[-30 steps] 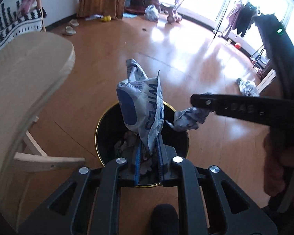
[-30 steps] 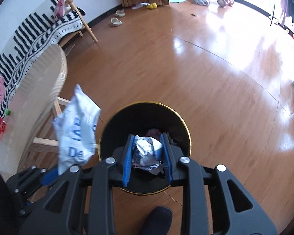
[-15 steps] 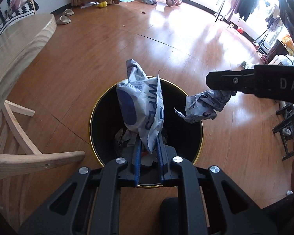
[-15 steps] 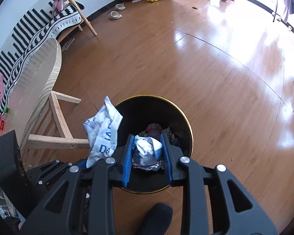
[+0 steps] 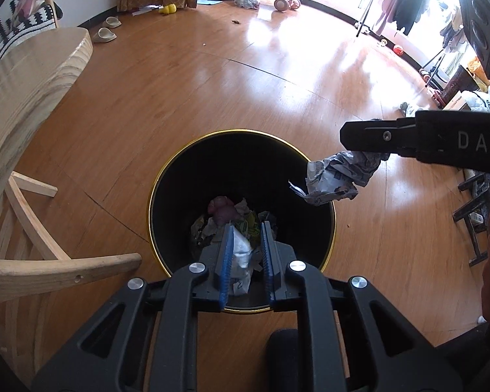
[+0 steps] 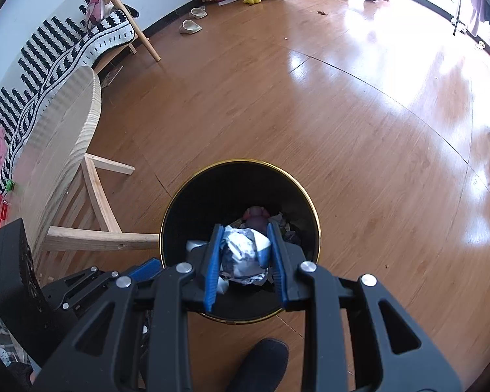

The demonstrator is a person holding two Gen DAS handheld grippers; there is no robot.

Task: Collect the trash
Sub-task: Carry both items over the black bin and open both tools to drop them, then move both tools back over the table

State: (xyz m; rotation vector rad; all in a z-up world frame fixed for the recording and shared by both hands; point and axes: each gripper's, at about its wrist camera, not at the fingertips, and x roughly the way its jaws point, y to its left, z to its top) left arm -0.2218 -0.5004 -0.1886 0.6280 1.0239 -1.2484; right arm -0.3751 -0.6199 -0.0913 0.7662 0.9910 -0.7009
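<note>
Two hand-held black grippers with blue pads are pointed steeply down over a round black waste bin with a thin gold rim (image 5: 241,130), which stands on a glossy brown wooden floor (image 5: 212,81).

The right gripper (image 6: 245,228) is clenched on a crumpled silvery-white wrapper (image 6: 241,256), pinched between both pads. From the left wrist view this wrapper is seen hanging from the fingertips over the bin's right rim.

The left gripper (image 5: 246,228) is held above the near side of the bin's mouth, its pads a narrow gap apart. A white plastic packet (image 5: 241,258) is seen in that gap, against the left pad. Whether it is gripped or lies loose in the bin below cannot be told.

At the bottom of the bin, a dull purple lump (image 5: 222,210) and several scraps of paper and foil (image 5: 209,225) are piled together.

A pale wooden chair (image 5: 32,81) stands just beside the bin on the left. The toe of a dark shoe (image 6: 261,359) is visible on the floor near the bin's closest edge.
</note>
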